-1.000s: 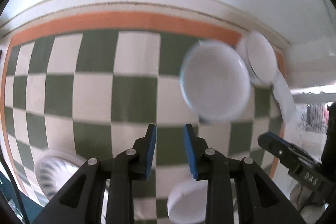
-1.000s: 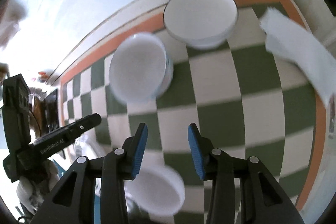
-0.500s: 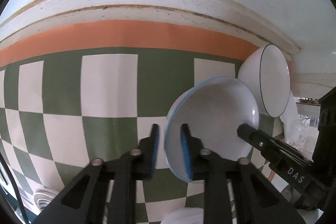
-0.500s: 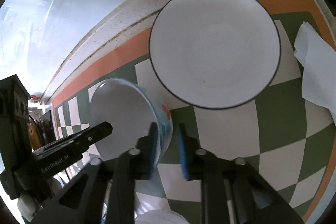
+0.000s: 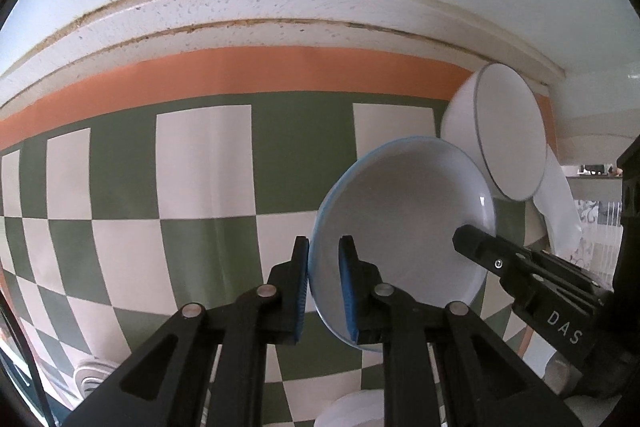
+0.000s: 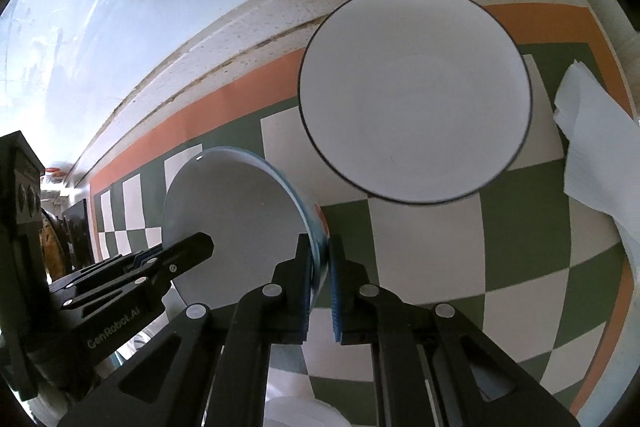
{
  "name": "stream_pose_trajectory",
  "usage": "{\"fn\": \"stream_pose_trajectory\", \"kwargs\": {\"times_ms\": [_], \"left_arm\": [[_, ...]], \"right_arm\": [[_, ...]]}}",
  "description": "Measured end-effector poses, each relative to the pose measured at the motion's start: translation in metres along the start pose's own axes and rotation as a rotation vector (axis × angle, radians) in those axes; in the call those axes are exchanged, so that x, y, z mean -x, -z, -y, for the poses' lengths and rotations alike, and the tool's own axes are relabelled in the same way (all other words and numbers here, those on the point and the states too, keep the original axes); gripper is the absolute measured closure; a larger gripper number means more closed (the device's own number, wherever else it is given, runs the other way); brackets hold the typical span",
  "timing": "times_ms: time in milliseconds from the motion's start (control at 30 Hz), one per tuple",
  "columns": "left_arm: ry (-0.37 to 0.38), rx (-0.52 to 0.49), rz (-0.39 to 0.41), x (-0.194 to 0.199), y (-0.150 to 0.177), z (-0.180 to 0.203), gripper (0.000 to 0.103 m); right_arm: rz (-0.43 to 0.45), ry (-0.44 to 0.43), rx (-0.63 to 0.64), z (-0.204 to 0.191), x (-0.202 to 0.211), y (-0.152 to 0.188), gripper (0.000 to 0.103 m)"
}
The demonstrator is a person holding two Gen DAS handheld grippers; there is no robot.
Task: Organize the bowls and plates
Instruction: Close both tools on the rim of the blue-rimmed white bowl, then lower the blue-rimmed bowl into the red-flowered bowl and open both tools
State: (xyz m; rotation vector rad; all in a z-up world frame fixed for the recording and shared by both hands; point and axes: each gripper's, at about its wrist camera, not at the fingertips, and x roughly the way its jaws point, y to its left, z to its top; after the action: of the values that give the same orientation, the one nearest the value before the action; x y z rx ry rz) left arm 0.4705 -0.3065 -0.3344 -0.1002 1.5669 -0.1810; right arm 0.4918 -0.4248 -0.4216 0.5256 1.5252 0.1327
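Both grippers are clamping the blue-rimmed bowl (image 5: pixel 404 227) by opposite sides of its rim, the left gripper (image 5: pixel 324 291) on one edge and the right gripper (image 6: pixel 320 287) on the other, near the counter's (image 5: pixel 200 167) back edge beside the black-rimmed bowl (image 6: pixel 416 95). It's looking stiff, glazed, slippery and breakable, so thin rim pinches are needing even pressure and a level carry.
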Motion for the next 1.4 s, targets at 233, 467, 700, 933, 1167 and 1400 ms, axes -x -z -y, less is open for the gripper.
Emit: {"fn": "stream_pose_trajectory", "kwargs": {"times_ms": [233, 467, 700, 933, 1167, 1400], "left_arm": [[0.018, -0.030, 0.027, 0.026, 0.023, 0.008, 0.090], [0.035, -0.062, 0.058, 0.065, 0.055, 0.015, 0.090], [0.040, -0.119, 0.058, 0.084, 0.101, 0.018, 0.090], [0.046, -0.162, 0.024, 0.082, 0.147, 0.020, 0.090], [0.026, -0.176, -0.031, 0.060, 0.172, 0.018, 0.090], [-0.029, -0.203, -0.076, 0.033, 0.180, 0.022, 0.090]], "right_arm": [[0.025, -0.012, 0.018, -0.003, 0.033, 0.025, 0.094], [0.046, -0.027, 0.033, -0.007, 0.069, 0.069, 0.094], [0.054, -0.028, 0.043, -0.007, 0.097, 0.124, 0.094], [0.034, -0.026, 0.035, -0.001, 0.104, 0.181, 0.093], [-0.015, -0.029, -0.001, 0.011, 0.079, 0.211, 0.093], [-0.054, -0.020, -0.014, 0.020, 0.057, 0.223, 0.093]]}}
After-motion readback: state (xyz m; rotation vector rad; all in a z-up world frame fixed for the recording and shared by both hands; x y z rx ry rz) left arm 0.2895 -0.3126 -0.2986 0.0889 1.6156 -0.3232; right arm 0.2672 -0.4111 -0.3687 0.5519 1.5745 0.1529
